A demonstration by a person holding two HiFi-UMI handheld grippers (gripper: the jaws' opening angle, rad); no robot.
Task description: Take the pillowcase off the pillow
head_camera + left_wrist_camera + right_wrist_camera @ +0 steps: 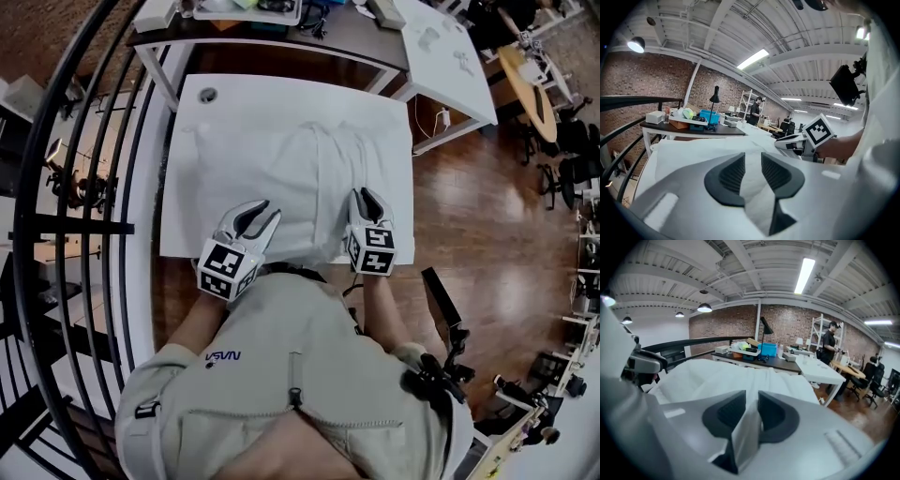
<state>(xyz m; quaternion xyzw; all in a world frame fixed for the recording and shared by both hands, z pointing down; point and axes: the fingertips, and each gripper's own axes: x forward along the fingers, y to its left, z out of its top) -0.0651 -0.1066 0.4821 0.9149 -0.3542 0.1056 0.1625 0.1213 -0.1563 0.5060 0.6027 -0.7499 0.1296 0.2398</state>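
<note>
A white table (216, 122) carries the pillowcase (319, 178), which reaches its near edge. The left gripper (270, 210) has its jaws apart over the cloth. The right gripper (362, 193) has its jaws slightly parted, with a fold of pillowcase loose between them. The person's jacket (281, 375) reads "NASA", upside down.

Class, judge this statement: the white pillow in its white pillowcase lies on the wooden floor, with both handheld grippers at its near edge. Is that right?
The resting place is wrong. The white pillow in its white pillowcase lies on the white table, as the head view shows. The left gripper and the right gripper are at its near edge.
</note>
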